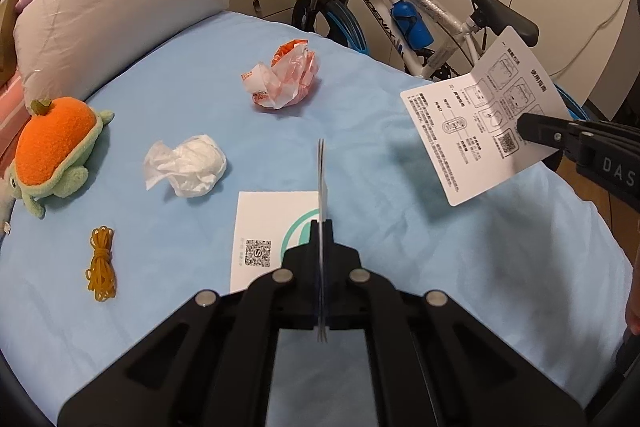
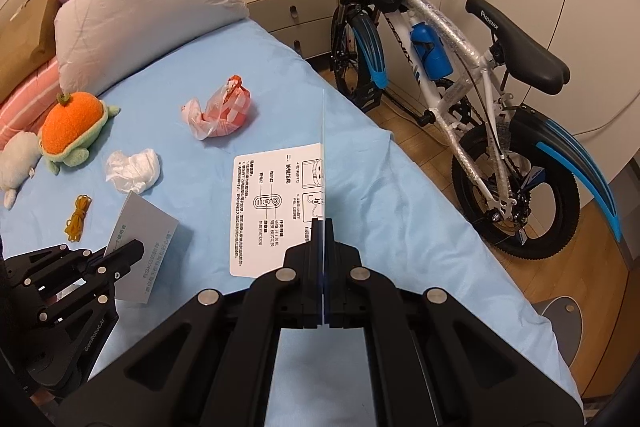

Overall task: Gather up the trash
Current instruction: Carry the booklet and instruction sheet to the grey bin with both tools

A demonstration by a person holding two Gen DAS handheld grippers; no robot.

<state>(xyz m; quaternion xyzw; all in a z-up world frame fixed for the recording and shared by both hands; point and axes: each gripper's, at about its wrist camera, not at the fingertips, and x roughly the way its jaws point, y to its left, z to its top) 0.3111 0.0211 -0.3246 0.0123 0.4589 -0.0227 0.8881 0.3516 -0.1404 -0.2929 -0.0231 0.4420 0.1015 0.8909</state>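
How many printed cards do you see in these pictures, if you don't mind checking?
2. The instruction card is clamped in the right gripper; the QR-code card is clamped in the left gripper. Others may be hidden.

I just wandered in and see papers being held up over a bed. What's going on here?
Someone is clearing trash off a blue bed sheet with two handheld grippers. The left gripper pinches a white card with a green logo; the right gripper pinches a white printed instruction sheet. A crumpled white tissue, an orange-and-white wrapper and yellow rubber bands remain.
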